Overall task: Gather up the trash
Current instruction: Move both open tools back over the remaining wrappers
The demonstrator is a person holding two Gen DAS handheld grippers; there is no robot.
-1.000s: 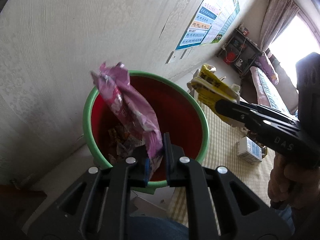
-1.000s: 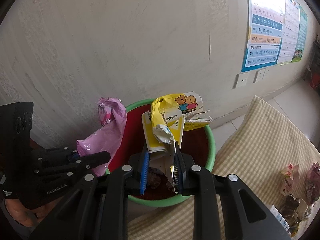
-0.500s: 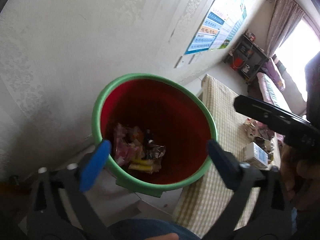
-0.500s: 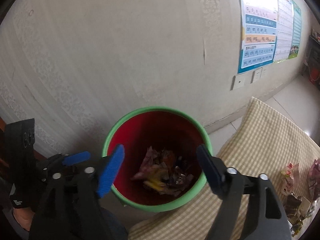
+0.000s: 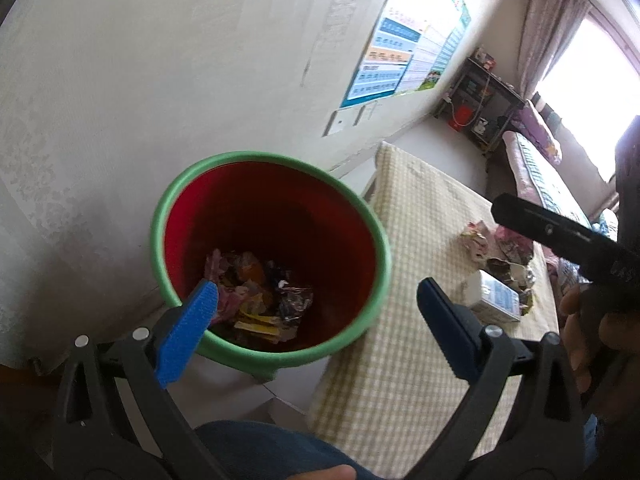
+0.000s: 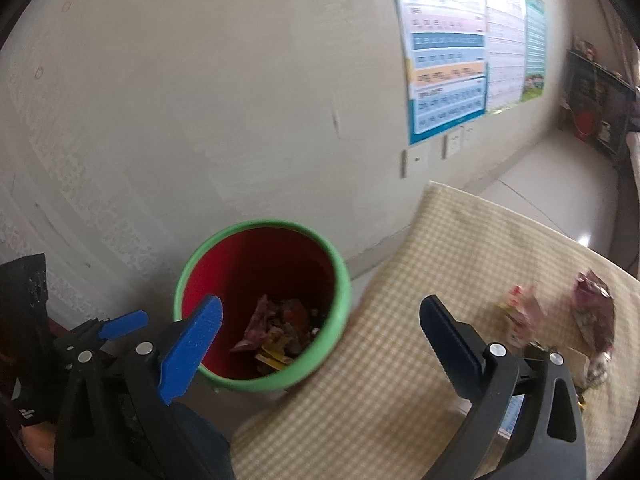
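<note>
Left gripper (image 5: 316, 300): jaws spread wide, nothing between them. It hangs over the near rim of the bin (image 5: 168, 200), one blue pad (image 5: 186, 332) overlapping the green lip and the other out over the checked cloth (image 5: 420, 216).

Right gripper (image 6: 320, 320): jaws opening and already wide, nothing between them. Its left pad sits over the bin's near-left edge; its right pad is above the cloth.

The bin is red inside with a green rim and stands on the floor, close to the pale wall (image 6: 200, 100) behind it and just beside the cloth-covered table edge on its right. Only a narrow strip of floor shows between rim and wall. Discarded wrappers (image 5: 256, 300) lie in a loose heap at the bottom, well below the rim, pink, yellow and foil pieces among them.

Remaining trash (image 6: 592, 316) lies on the cloth toward the far right, well apart from the bin: crumpled packets and a small white box (image 5: 494, 298). The cloth between the bin and that litter is bare.

A hand (image 5: 596, 344) grips the right tool at the right edge of the left-wrist view. A poster (image 6: 448, 60) hangs on the wall above the table.
</note>
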